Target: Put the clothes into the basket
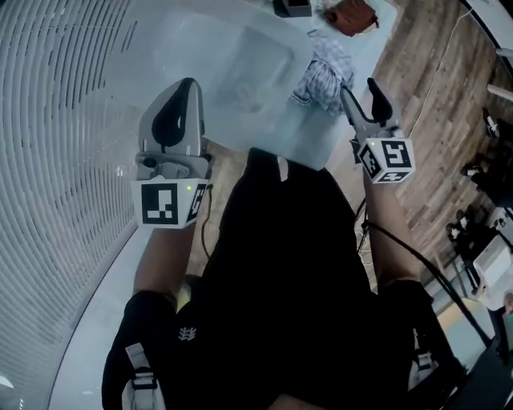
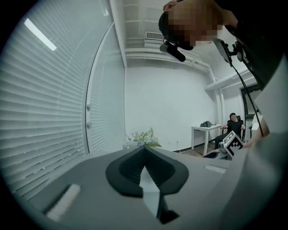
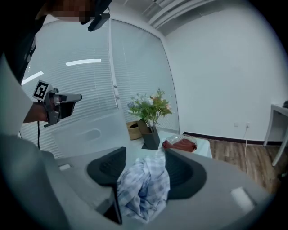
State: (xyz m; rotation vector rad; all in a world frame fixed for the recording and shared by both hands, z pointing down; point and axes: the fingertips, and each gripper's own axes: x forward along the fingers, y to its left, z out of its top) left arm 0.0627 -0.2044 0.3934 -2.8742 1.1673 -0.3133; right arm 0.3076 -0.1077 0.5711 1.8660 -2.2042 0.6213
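A blue-and-white checked cloth (image 3: 144, 188) lies bunched between the jaws of my right gripper (image 3: 145, 155). The jaws stand apart and do not press on it. In the head view the cloth (image 1: 325, 76) sits just beyond the right gripper (image 1: 361, 92), to the right of the translucent basket (image 1: 256, 72); whether it rests on the table I cannot tell. The basket (image 3: 85, 130) stands left of this gripper. A red cloth (image 3: 180, 144) lies farther back on the table. My left gripper (image 1: 188, 84) is raised left of the basket, its jaws together and holding nothing (image 2: 145, 150).
A potted plant (image 3: 150, 110) and a small wicker box (image 3: 133, 129) stand at the table's far end near the red cloth (image 1: 353, 16). Window blinds (image 1: 56, 120) curve along the left. Wooden floor (image 1: 433, 96) lies right of the table. A person (image 2: 234, 123) sits at a far white desk.
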